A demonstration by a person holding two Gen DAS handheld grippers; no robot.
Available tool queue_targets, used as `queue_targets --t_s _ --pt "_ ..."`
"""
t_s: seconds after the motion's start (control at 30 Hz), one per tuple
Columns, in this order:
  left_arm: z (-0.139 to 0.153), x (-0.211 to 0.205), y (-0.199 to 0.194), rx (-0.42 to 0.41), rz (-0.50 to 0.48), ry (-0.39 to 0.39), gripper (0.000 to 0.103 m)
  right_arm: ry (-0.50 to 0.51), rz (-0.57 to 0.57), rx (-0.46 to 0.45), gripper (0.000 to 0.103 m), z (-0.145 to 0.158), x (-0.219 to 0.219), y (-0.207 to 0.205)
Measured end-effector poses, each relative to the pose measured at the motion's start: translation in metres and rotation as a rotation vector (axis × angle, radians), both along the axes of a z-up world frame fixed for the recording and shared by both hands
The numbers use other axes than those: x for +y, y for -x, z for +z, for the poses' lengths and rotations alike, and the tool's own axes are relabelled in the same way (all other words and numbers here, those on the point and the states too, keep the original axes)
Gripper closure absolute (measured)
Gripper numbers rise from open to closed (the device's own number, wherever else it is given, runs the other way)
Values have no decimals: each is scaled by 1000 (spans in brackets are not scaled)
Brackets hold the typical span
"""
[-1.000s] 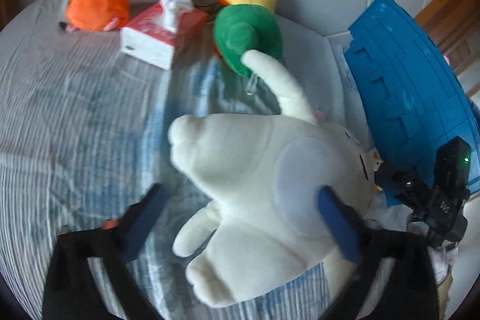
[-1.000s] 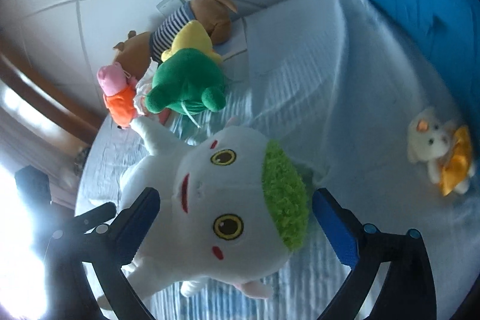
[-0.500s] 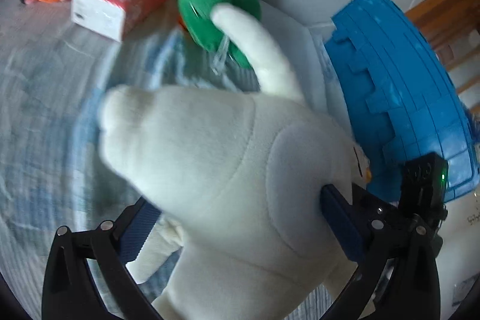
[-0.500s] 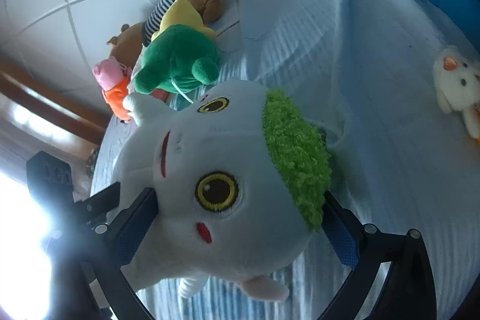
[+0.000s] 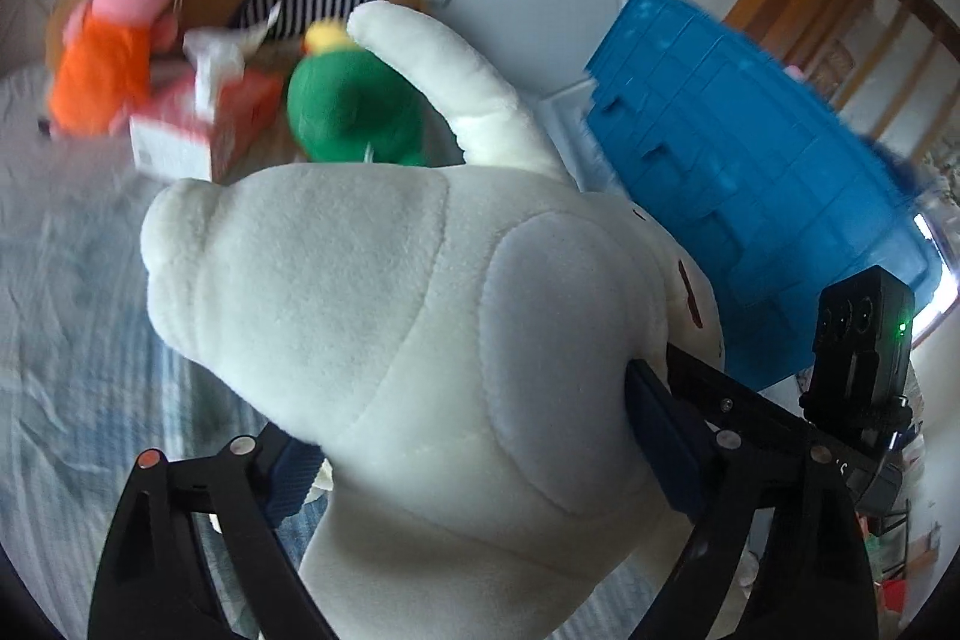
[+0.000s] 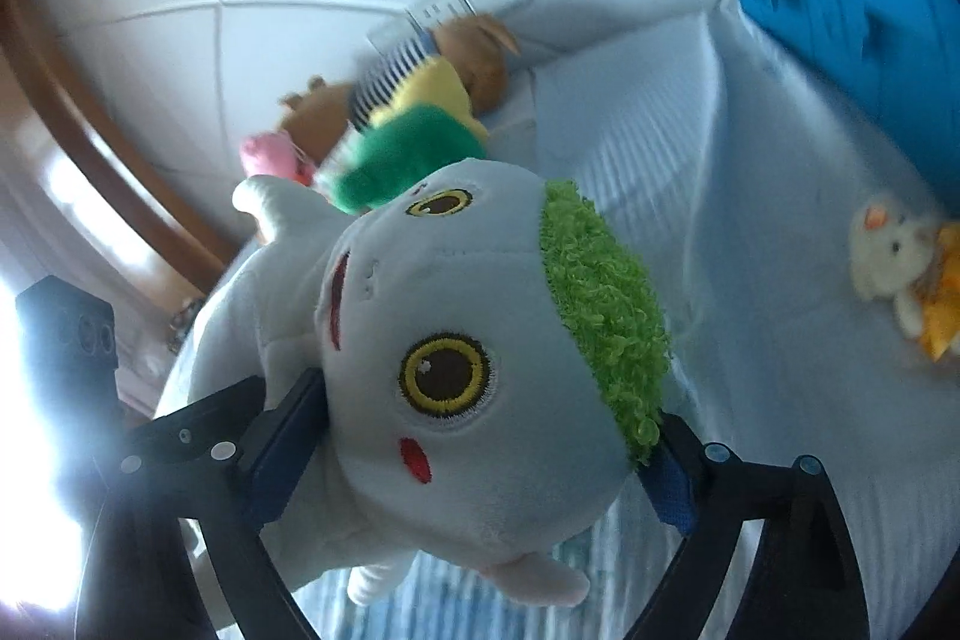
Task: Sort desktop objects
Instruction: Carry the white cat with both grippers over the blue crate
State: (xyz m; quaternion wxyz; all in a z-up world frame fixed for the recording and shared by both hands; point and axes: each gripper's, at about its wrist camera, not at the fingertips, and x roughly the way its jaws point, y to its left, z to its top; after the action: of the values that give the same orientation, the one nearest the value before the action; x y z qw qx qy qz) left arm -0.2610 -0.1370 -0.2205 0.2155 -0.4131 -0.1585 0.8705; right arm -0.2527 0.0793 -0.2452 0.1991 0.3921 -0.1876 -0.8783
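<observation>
Lifting the white plush toward the blue crate on the right.
I'm squeezing both tongs, left gripper on its body and right gripper on its head, sharing the bulk.

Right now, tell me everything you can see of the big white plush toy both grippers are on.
The white plush toy is soft fleece with a curly green patch on top of its head, two embroidered yellow-ringed brown eyes, a red mouth line and a red cheek mark. It lies tilted sideways. The left wrist view shows its plain back and one long limb sticking up. The right gripper is shut on its head and the left gripper on its body, pads pressed into the fabric.
</observation>
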Motion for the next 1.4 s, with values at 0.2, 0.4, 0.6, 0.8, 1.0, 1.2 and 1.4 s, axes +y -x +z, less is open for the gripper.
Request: queue_targets --t_s 0.2,0.4,0.6,0.8,1.0,1.2,1.4 --pt "75 -5 -15 110 -14 -37 10 -16 3 121 11 76 -3 -16" --pt "153 -7 -26 222 -38 -69 10 -32 -11 251 11 163 -4 -32" --pt "218 16 -19 289 -87 -101 11 -28 -49 335 11 232 14 -39" --pt "276 90 8 324 -150 -114 11 -10 -99 383 11 288 81 -32" --pt "321 215 62 307 -214 -168 11 -57 -140 421 11 341 194 -6" --pt "341 333 125 246 -220 -199 11 -102 -138 400 11 378 323 51" --pt "331 433 218 99 -233 -184 10 -112 -129 315 11 389 424 127"
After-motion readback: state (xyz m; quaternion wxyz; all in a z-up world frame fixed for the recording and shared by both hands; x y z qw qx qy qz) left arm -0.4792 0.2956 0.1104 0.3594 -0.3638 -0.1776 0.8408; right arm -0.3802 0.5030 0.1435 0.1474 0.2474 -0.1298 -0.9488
